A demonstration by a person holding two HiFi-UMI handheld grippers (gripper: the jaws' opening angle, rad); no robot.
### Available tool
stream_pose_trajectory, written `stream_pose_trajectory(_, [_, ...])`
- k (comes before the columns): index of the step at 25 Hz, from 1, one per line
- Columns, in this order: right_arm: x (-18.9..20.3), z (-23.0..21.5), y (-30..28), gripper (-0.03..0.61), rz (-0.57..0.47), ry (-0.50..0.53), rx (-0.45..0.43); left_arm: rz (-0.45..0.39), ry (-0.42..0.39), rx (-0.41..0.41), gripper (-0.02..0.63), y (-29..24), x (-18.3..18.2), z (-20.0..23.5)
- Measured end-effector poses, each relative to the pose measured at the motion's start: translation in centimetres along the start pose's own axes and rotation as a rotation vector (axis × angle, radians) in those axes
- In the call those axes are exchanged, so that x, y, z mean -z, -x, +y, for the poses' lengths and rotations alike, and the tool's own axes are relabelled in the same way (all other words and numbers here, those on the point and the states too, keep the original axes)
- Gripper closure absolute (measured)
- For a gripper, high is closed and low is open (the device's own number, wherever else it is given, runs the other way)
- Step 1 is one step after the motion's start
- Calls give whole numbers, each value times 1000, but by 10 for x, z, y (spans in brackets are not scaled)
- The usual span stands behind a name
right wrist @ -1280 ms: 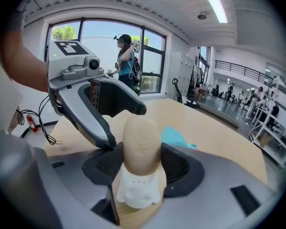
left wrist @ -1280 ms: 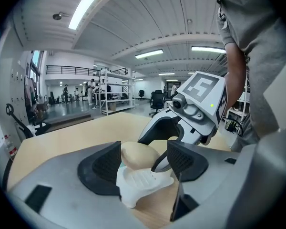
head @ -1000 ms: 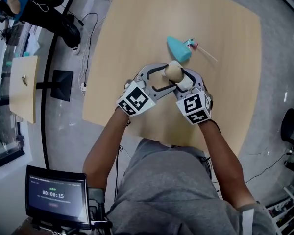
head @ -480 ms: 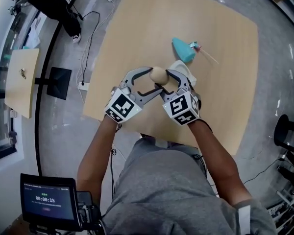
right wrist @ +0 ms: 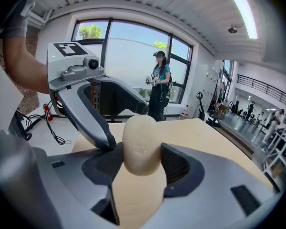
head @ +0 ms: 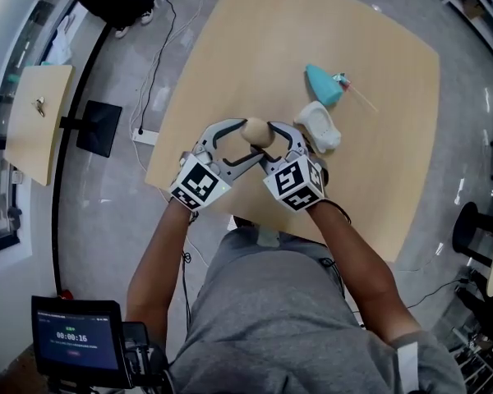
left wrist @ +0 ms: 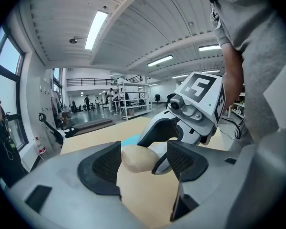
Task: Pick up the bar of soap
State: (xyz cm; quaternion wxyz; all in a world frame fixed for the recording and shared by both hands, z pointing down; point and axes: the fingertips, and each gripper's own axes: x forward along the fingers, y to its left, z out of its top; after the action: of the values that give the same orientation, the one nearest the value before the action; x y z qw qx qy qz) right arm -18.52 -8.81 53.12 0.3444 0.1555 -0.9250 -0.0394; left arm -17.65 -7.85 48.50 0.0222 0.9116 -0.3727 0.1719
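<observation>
The person is leaning over the pale wooden tabletop (head: 378, 162), holding both tools close together near its front edge. The right hand-held gripper (right wrist: 139, 163) is clenching the bar of soap (right wrist: 141, 144): the cream, rounded bar is standing on end between the two dark ribbed pads, and both pads are pressing against its sides. Seen from above, the soap is sitting right where the two tools are meeting, near the middle of the tabletop's near half. I cannot tell whether its lower end is touching the wood or riding just above it.

The left hand-held gripper (left wrist: 144, 162) is standing released, its jaws spread wide. The soap is lying in that gap close against one pad, while a clear space is showing between it and the other pad. One grey jaw of the right tool is also reaching into the same gap.

Beyond the tools, a white dish (head: 320, 125) is resting on the tabletop just beside the right hand-held gripper. A teal object (head: 323, 84) is lying a little farther back, with a thin pale stick (head: 357, 95) beside it. Down on the floor by the person's left side, a small screen (head: 74, 343) is glowing.
</observation>
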Motion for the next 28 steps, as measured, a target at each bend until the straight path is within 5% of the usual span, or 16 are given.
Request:
stream_pose_trajectory(15, [43,48,-40,330,116,49,-159,105,119,-17,333,6,68,-16])
stream_pose_trajectory(28, [100,75,-76,330,267,100,-266,179,298,27,333,-11,139,-29])
